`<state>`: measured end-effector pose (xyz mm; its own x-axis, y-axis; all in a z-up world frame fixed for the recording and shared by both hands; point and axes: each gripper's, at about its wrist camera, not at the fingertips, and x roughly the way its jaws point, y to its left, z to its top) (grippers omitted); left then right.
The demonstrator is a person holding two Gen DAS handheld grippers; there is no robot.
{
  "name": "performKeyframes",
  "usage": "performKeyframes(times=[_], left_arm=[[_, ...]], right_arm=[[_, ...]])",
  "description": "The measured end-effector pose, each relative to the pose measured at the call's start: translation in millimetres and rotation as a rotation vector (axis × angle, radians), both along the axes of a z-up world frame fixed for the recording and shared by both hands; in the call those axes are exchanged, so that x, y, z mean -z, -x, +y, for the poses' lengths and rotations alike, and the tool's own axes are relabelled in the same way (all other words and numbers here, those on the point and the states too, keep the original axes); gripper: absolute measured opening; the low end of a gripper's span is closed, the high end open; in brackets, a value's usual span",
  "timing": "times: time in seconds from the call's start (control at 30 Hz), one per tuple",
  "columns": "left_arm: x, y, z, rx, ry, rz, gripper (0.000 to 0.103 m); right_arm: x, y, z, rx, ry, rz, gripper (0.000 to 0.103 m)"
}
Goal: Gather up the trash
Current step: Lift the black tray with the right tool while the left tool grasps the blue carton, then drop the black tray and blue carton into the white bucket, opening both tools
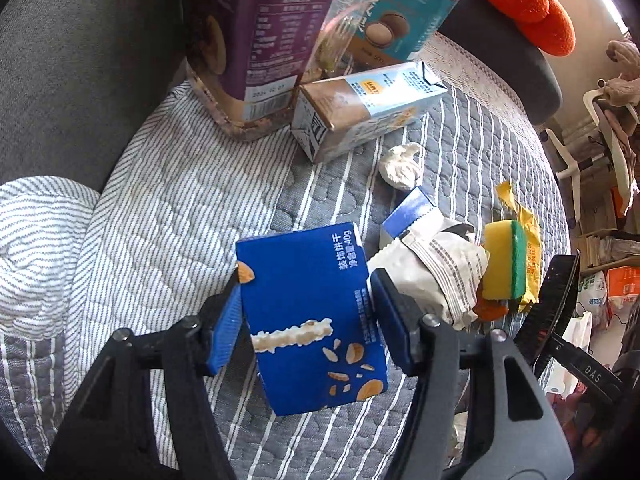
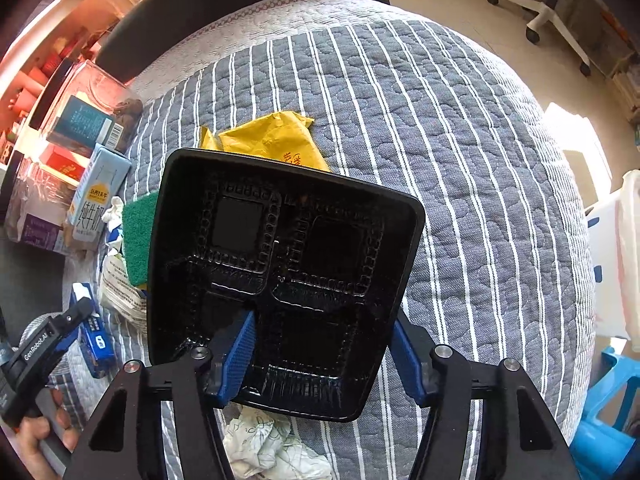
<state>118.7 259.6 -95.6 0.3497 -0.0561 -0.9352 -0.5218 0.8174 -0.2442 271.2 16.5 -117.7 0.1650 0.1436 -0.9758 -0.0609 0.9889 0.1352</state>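
A blue biscuit box (image 1: 312,320) sits tilted between the blue pads of my left gripper (image 1: 310,320), which is shut on its two sides above the striped quilt (image 1: 192,208). In the right wrist view my right gripper (image 2: 324,356) is shut on a black plastic tray (image 2: 288,248). One pad lies inside the tray, the other outside its right wall, and the tray tips up toward the camera. Loose trash lies between the grippers: a white wrapper (image 1: 440,268), a yellow-green sponge (image 1: 504,260), a yellow wrapper (image 2: 276,140), a tissue ball (image 1: 400,166) and a second blue box (image 1: 404,212).
A milk carton (image 1: 360,108) lies beside two clear snack jars (image 1: 256,40) at the quilt's far side. Crumpled tissue (image 2: 268,444) sits under the tray. A white bag (image 2: 616,256) and a blue stool (image 2: 612,412) stand off the right edge. A hand (image 2: 36,436) holds the left gripper.
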Motion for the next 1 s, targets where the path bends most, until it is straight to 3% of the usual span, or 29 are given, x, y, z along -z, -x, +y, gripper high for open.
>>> performKeyframes(times=[0.1, 0.43, 1.0], left_arm=[[-17.2, 7.0, -12.6, 0.059, -0.015, -0.025, 0.063], [-45.8, -37.7, -100.0, 0.236, -0.039, -0.106, 0.063], [-77.2, -68.9, -234.1, 0.506, -0.035, -0.204, 0.063]], right_arm=[[-14.9, 9.7, -4.3, 0.005, -0.003, -0.020, 0.063], [-50.9, 30.9, -56.8, 0.082, -0.006, -0.081, 0.063], [-93.2, 77.9, -261.7, 0.446, -0.013, -0.139, 0.064]])
